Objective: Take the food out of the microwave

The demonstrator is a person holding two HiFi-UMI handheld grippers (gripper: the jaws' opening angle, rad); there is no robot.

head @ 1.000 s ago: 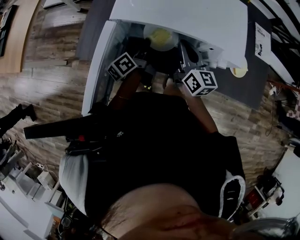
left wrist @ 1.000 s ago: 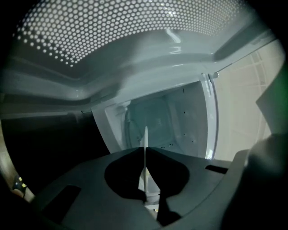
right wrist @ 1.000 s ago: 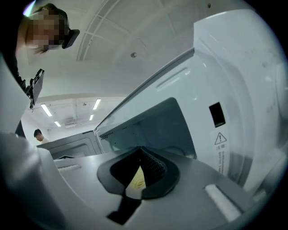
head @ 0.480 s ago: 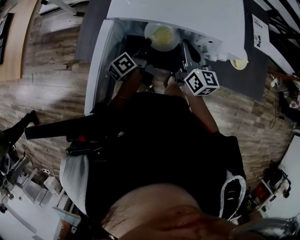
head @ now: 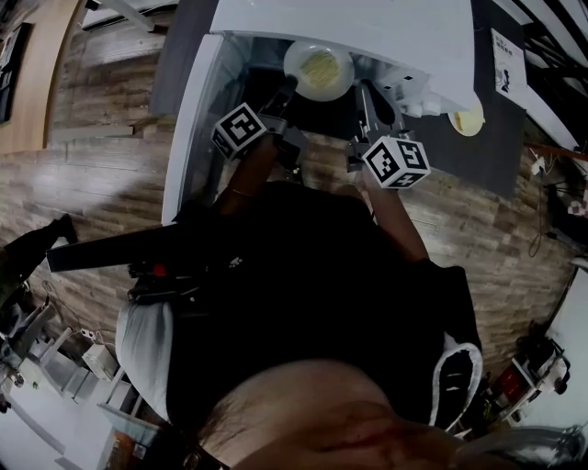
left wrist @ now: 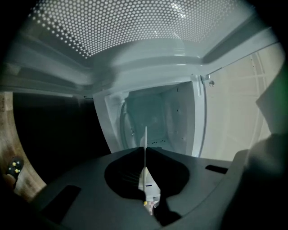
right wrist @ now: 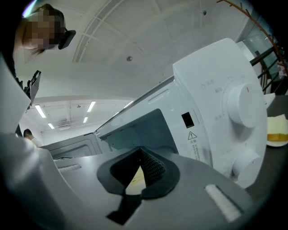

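You're clamping the plate (head: 319, 66) of food from both sides. The L gripper (left wrist: 145, 152) is pinching its thin white rim, seen edge-on, and the R gripper (right wrist: 140, 157) is closed on the opposite rim, w/ pale yellow showing between the pads. Vs. a sec ago, more of the plate is showing at top centre of the head view: it was part-tucked under the microwave's (head: 367, 27) white top, and now nearly the whole round is clearing that edge. Both marker cubes are barely shifting in frame, so you're drawing it out slowly. Judging by that, the pull-out is under way but not finished, as the plate is sitting right at the mouth of the cavity, not yet clear of it. Both grips look shallow, so keeping the plate level will matter. A 2nd plate (head: 467, 119) is sitting on the dark top at the upper right.
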